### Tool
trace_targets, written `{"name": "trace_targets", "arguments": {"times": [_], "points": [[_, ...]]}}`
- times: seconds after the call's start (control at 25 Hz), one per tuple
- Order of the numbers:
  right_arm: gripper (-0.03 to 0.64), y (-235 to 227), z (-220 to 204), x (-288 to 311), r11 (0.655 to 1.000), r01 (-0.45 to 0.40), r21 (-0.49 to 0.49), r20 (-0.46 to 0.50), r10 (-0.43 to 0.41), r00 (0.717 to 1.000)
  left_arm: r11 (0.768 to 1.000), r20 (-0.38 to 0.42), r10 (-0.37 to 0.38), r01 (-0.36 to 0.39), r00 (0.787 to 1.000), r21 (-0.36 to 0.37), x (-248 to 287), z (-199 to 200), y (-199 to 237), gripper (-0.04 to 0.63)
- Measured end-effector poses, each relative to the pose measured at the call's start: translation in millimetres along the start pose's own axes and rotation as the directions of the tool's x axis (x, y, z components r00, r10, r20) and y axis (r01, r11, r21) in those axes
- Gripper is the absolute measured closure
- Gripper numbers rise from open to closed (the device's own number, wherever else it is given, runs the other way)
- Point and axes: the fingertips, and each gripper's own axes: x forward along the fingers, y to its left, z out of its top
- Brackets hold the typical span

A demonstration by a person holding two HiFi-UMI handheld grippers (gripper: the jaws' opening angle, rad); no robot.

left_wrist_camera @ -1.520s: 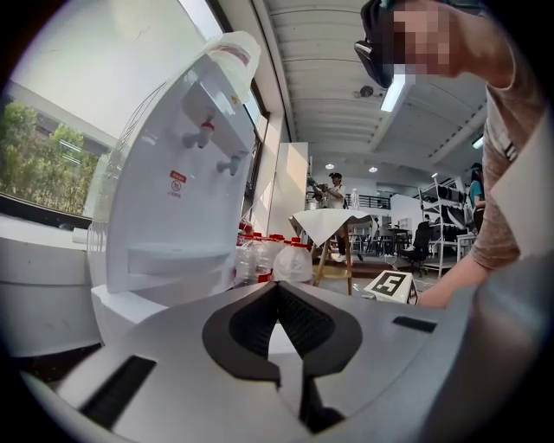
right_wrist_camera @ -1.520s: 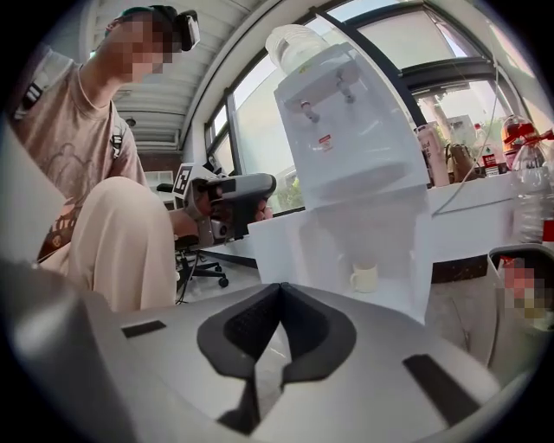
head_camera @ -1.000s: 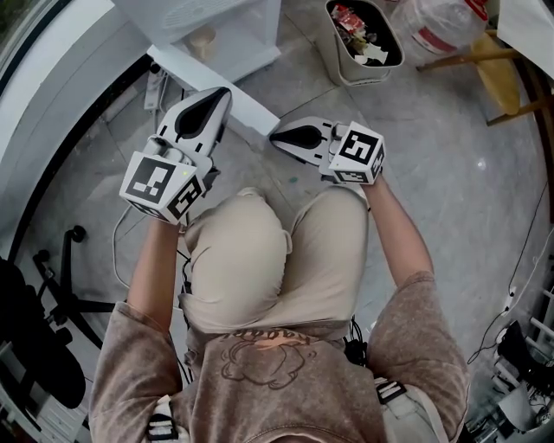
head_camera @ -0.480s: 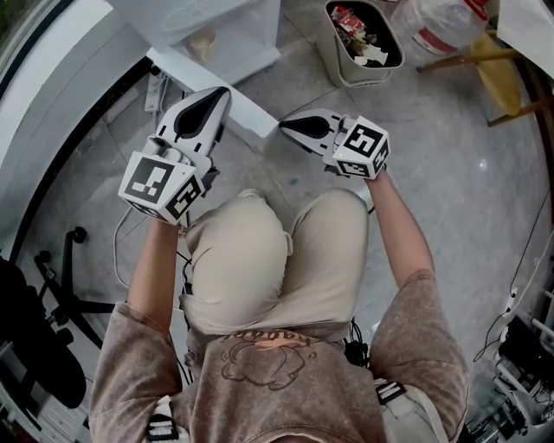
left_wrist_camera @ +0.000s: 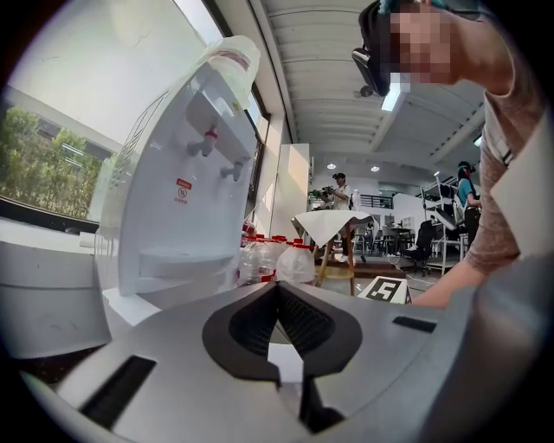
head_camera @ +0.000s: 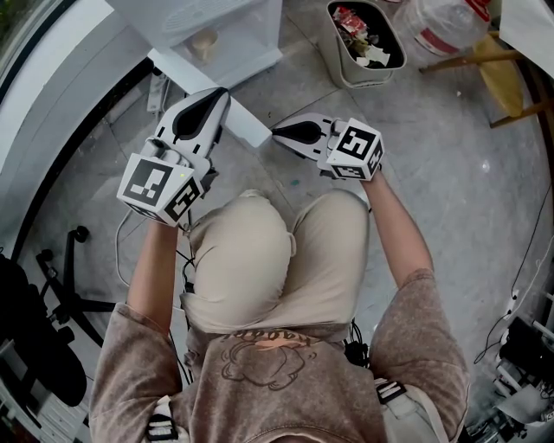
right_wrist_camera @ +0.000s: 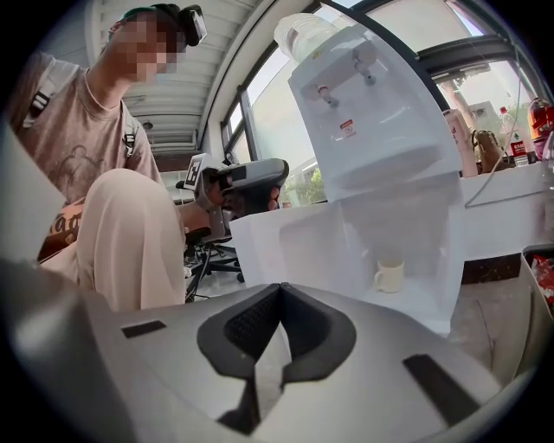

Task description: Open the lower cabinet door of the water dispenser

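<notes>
The grey floor [head_camera: 450, 173] carries the white water dispenser [head_camera: 251, 26] (a cream mug [head_camera: 203, 41] sits in its open lower cabinet), a rubbish-filled waste bin [head_camera: 346, 76] beside it, a clear water bottle [head_camera: 433, 26], and at left a wheeled chair base [head_camera: 65, 260] and cable [head_camera: 119, 251].

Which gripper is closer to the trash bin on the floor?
Right. The right gripper is below-left of the trash bin; the left gripper sits farther left.

The right gripper [head_camera: 279, 132], jaws together, is edging back leftward toward the free end of the open lower cabinet door [head_camera: 249, 125], after drifting slightly up and to the right half a second earlier; its tip is now sitting just beside that corner.
</notes>
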Motion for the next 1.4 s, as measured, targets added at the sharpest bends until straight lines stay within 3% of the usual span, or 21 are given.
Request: {"name": "trace_targets", "arguments": {"times": [0.36, 0.56, 0.92, 1.24, 1.4], "points": [[0.609, -10, 18, -11, 0.998, 0.043, 0.046, 0.034, -0.045, 0.998, 1.0, -0.032, -0.021, 0.021, 0.999, -0.014, 8, 10, 5, 0.578], [0.609, -21, 70, -43, 0.985, 0.135, 0.109, 0.069, -0.143, 0.987, 0.997, -0.059, -0.073, 0.072, 0.996, -0.025, 21, 53, -3, 0.578], [0.609, -3, 245, -112, 0.939, 0.287, 0.188, 0.141, -0.315, 0.939, 0.988, -0.095, -0.149, 0.145, 0.984, -0.051, 13, 211, -32, 0.578], [0.609, 46, 450, -177, 0.887, 0.396, 0.24, 0.231, -0.448, 0.864, 0.976, -0.117, -0.215, 0.209, 0.97, -0.065, -17, 384, -52, 0.578], [0.609, 73, 523, -215, 0.85, 0.479, 0.221, 0.221, -0.522, 0.824, 0.966, -0.13, -0.256, 0.251, 0.958, -0.056, -25, 452, -65, 0.578]]}}
